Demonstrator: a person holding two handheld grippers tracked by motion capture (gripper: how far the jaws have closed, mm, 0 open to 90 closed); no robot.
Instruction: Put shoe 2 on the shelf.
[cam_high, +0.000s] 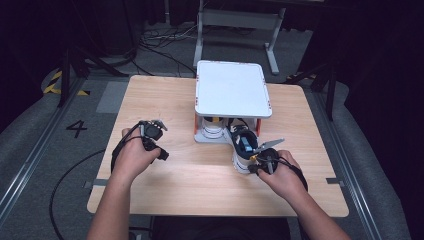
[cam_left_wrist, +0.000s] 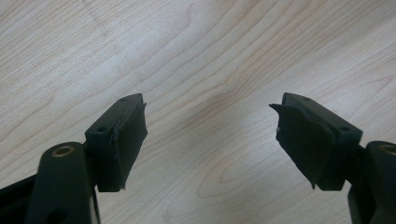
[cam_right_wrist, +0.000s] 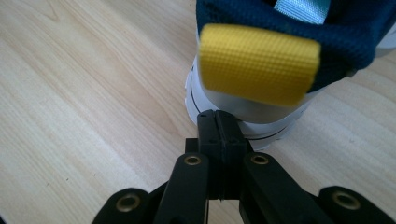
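Left hand-held gripper (cam_left_wrist: 210, 135): jaws apart over bare tabletop (cam_high: 165, 95).
Right hand-held gripper (cam_right_wrist: 218, 126): jaws closed, empty, at shoe (cam_high: 243, 147) heel.
Second shoe (cam_high: 212, 129): half hidden under rack (cam_high: 231, 89).

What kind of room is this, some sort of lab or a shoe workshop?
Most likely a lab or recording studio, not a workshop: a lone wooden table stands among dark surroundings, loose cables trail across the grey floor, and a painted number 4 marks the station. A small white rack holds sneakers.
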